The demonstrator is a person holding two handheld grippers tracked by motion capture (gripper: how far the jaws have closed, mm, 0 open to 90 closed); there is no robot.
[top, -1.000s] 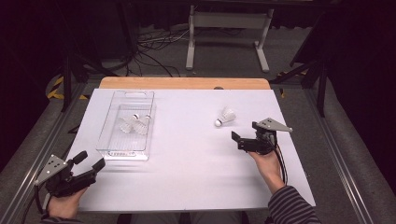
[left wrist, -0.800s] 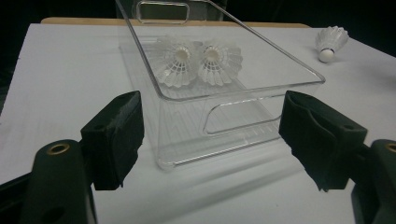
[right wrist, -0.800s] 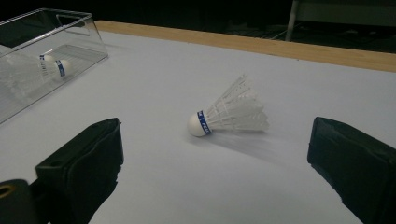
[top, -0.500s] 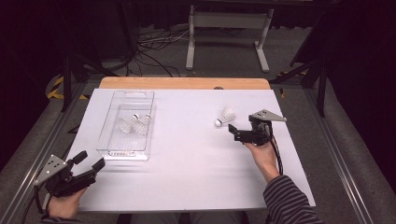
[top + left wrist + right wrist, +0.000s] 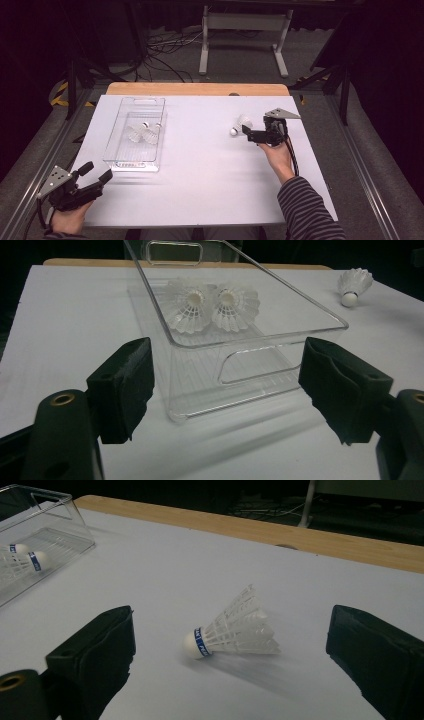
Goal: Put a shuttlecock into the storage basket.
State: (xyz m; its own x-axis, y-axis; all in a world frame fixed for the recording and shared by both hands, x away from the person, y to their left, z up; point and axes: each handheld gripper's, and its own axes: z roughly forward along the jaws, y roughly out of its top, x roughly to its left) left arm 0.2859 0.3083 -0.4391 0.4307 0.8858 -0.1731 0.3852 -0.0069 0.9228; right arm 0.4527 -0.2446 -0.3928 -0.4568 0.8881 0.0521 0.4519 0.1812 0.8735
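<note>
White-topped desk (image 5: 200, 180), flat, with a strip of bare wood (image 5: 197, 89) along the far edge and grey metal rails down both sides. Directly on the white surface, left of middle: a clear plastic bin (image 5: 116, 159), long side running away from the near edge, cut-out handles at both short ends, resting flat. Right of middle, well apart from the bin: a single white shuttlecock (image 5: 240, 125) lying on its side, cork with a blue band pointing toward the near left, feather skirt toward the far right. Rest of the white surface bare, with a soft shadow beside the shuttlecock.
</note>
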